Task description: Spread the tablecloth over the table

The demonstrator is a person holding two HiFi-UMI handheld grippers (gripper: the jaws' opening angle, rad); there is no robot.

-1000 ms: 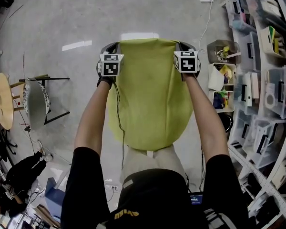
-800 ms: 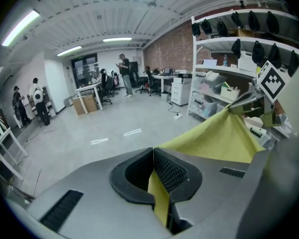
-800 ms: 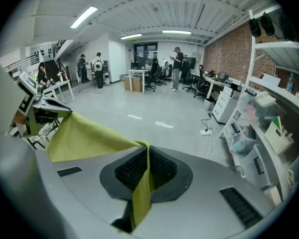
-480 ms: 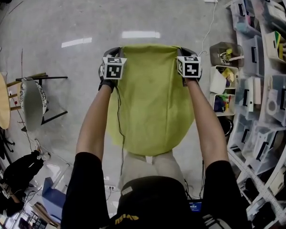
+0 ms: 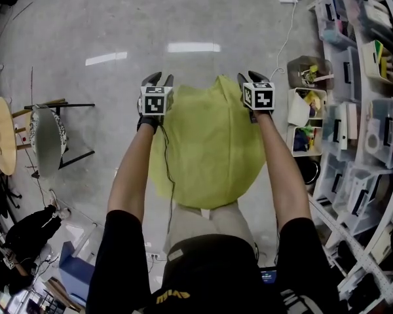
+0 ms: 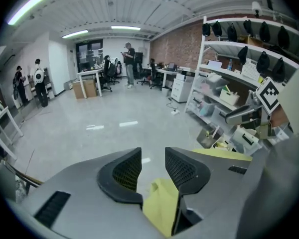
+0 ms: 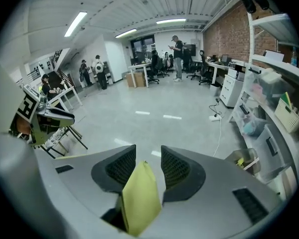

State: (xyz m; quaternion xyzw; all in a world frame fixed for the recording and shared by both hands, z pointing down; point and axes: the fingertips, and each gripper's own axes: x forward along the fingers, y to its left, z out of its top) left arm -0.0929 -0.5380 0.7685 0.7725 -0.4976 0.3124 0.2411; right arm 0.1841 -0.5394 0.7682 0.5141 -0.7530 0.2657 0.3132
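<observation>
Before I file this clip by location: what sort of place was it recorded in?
Most likely an open-plan lab or workshop office: a polished grey concrete floor, white shelving packed with storage bins, and desks with office chairs and a brick wall at the far end.

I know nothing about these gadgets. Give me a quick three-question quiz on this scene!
1. True or false: the tablecloth is blue.
2. The left gripper has its jaws: A) apart, B) clamped together, C) out of sight.
3. Fill in: the shelves stand on the ___ gripper's side.
Key: 1 false, yellow-green. 2 A; like the right gripper, it has just been opening, cloth corner loose between its jaws. 3 right.
</observation>
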